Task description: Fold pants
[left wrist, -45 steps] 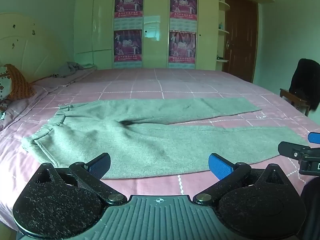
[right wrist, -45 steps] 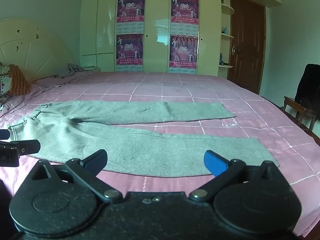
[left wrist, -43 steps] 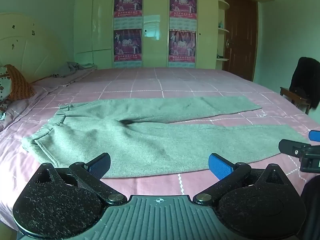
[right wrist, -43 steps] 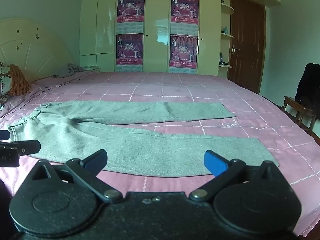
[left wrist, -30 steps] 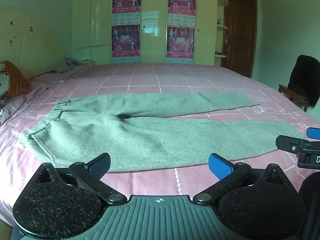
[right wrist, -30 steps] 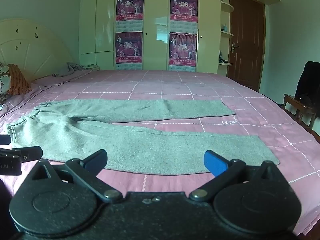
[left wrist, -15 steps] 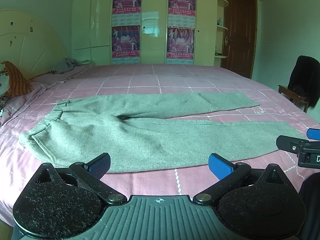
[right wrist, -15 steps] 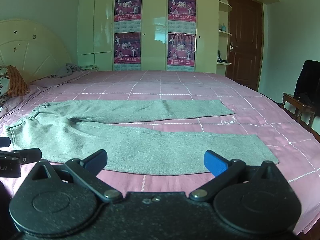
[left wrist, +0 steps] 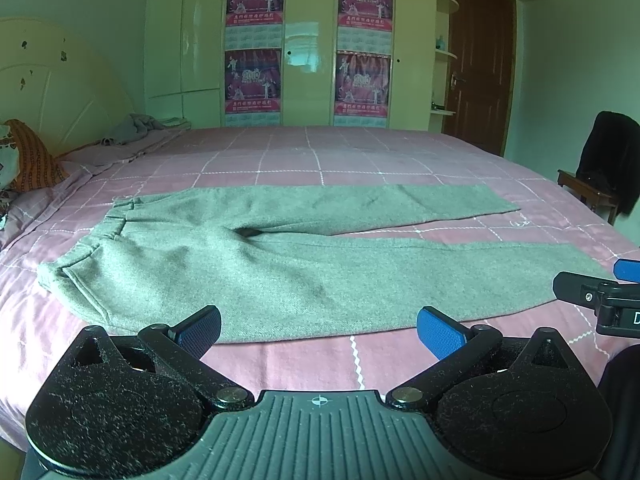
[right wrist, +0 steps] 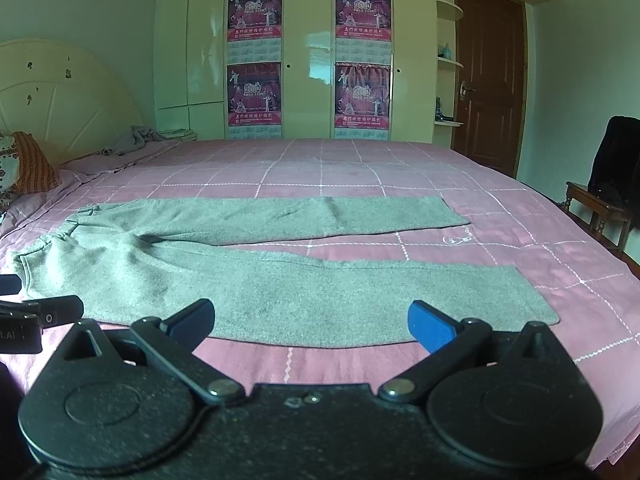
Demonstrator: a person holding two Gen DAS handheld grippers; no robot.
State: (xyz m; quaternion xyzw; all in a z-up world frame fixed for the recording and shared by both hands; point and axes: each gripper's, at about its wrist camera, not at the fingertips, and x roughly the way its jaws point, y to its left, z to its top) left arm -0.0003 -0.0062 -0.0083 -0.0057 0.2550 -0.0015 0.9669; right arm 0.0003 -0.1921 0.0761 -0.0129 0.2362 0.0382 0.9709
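Grey pants (left wrist: 280, 264) lie flat on the pink bed (left wrist: 320, 152), waistband to the left, both legs spread out to the right. They also show in the right wrist view (right wrist: 304, 288). My left gripper (left wrist: 318, 330) is open and empty, hovering just short of the near edge of the pants by the hip. My right gripper (right wrist: 310, 324) is open and empty, just short of the near leg. Each gripper's tip shows at the edge of the other's view: the right one (left wrist: 596, 292), the left one (right wrist: 36, 312).
A cream headboard (left wrist: 52, 108) and pillows (left wrist: 32, 160) stand at the left. A crumpled grey cloth (left wrist: 136, 128) lies at the far left of the bed. A wardrobe with posters (left wrist: 308, 44) fills the back wall. A chair with dark clothing (left wrist: 604, 168) stands at the right.
Both grippers have stayed open and nearly still; the views have shifted only slightly, with the pants sitting a little lower and closer in the left wrist view.
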